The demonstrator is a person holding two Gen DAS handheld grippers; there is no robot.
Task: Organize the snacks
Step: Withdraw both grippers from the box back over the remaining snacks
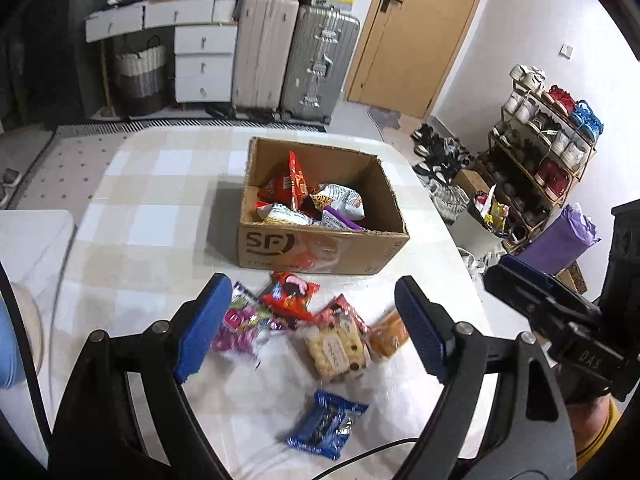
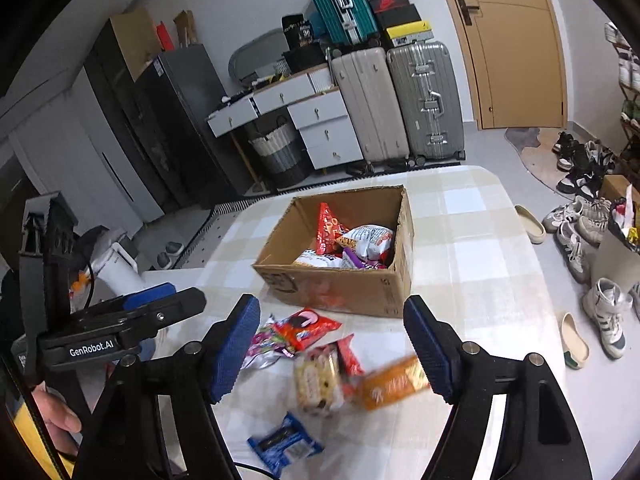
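Both handheld grippers hang tilted downward over a checked table (image 1: 132, 184), jaws spread wide and gripping nothing. The left gripper (image 1: 312, 320) and right gripper (image 2: 332, 344) frame loose snack packets (image 1: 336, 348) lying just in front of an open cardboard box (image 1: 320, 248) already holding several bags.

Black tongs (image 1: 314, 328) w/ ribbed blue pads (image 1: 206, 328), silver screws, "GenRobot.AI" label.
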